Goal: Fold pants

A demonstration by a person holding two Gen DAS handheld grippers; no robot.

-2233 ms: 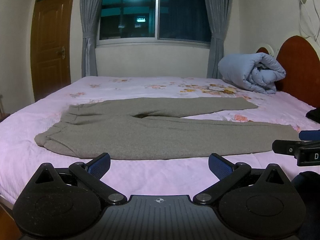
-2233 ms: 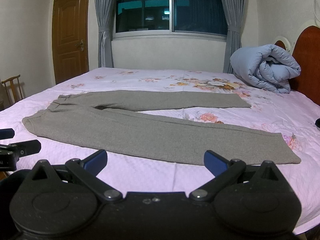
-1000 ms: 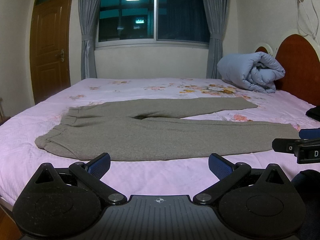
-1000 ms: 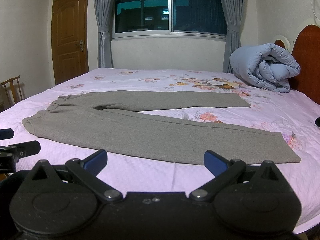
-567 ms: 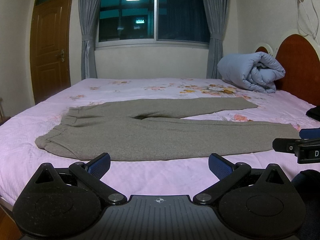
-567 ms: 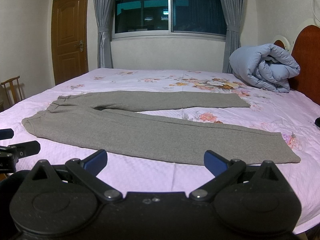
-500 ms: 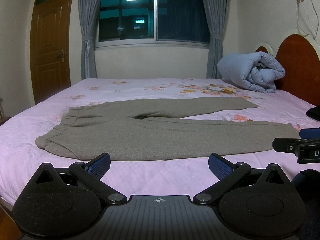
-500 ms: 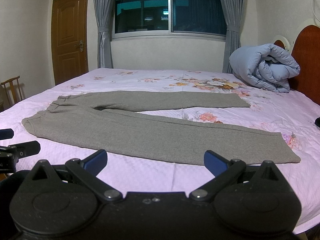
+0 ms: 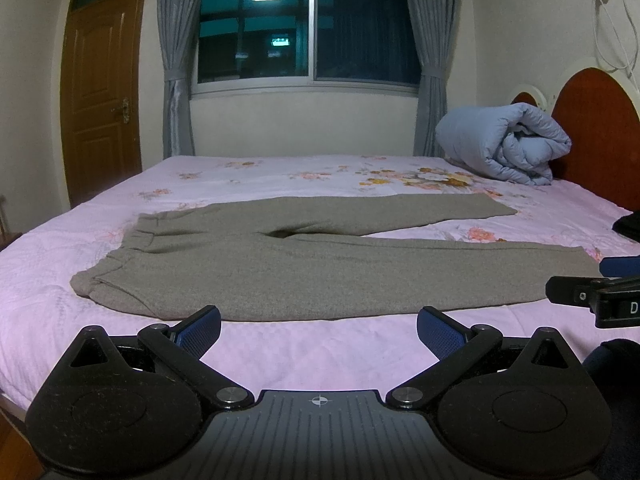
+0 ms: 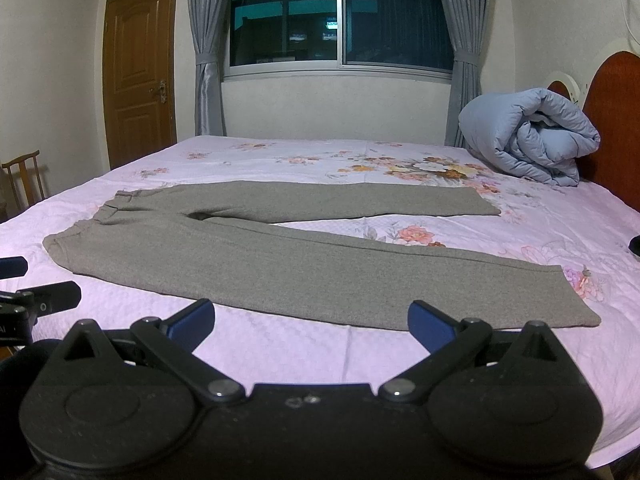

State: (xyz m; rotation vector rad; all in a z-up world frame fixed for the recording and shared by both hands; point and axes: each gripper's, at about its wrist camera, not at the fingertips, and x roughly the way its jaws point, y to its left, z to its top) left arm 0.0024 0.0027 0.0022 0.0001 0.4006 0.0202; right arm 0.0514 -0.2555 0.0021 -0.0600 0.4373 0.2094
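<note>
Grey-brown pants (image 9: pixel 304 264) lie flat and spread on the pink floral bed sheet (image 9: pixel 320 352), waistband to the left, both legs running to the right. They also show in the right wrist view (image 10: pixel 280 264). My left gripper (image 9: pixel 319 326) is open and empty, above the sheet just short of the pants' near edge. My right gripper (image 10: pixel 311 320) is open and empty, near the near leg's lower edge. The right gripper's fingers (image 9: pixel 592 294) show at the right edge of the left wrist view.
A rolled blue duvet (image 9: pixel 504 144) lies at the far right by the wooden headboard (image 9: pixel 596 132). A dark object (image 9: pixel 628 224) sits at the bed's right edge. A door (image 10: pixel 138 80), a curtained window (image 10: pixel 340 16) and a wooden chair (image 10: pixel 24 180) stand beyond the bed.
</note>
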